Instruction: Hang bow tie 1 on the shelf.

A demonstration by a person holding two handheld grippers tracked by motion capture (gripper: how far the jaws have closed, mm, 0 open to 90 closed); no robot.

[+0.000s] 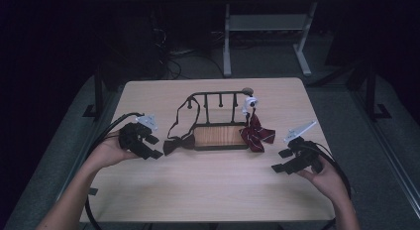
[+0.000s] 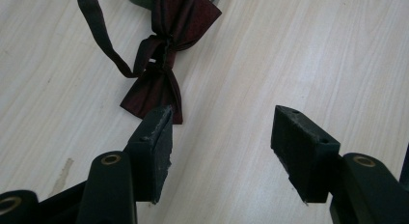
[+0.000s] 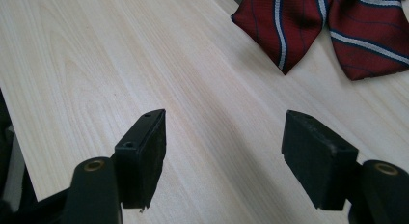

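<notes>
A dark maroon bow tie (image 1: pixel 178 143) (image 2: pixel 161 64) lies on the table left of a black rack with a wooden base (image 1: pixel 221 137), its strap looped over the rack's rail. A red striped bow tie (image 1: pixel 257 135) (image 3: pixel 333 28) hangs at the rack's right end and rests on the table. My left gripper (image 1: pixel 152 146) (image 2: pixel 223 137) is open, just short of the maroon bow tie's near wing. My right gripper (image 1: pixel 281 160) (image 3: pixel 224 151) is open over bare table, a little short of the striped bow tie.
The rack's top rail (image 1: pixel 218 94) carries several pegs. The light wooden table (image 1: pixel 208 190) has free room in front. Cables trail from both grippers off the table's sides. A desk frame (image 1: pixel 267 31) stands on the dark floor behind.
</notes>
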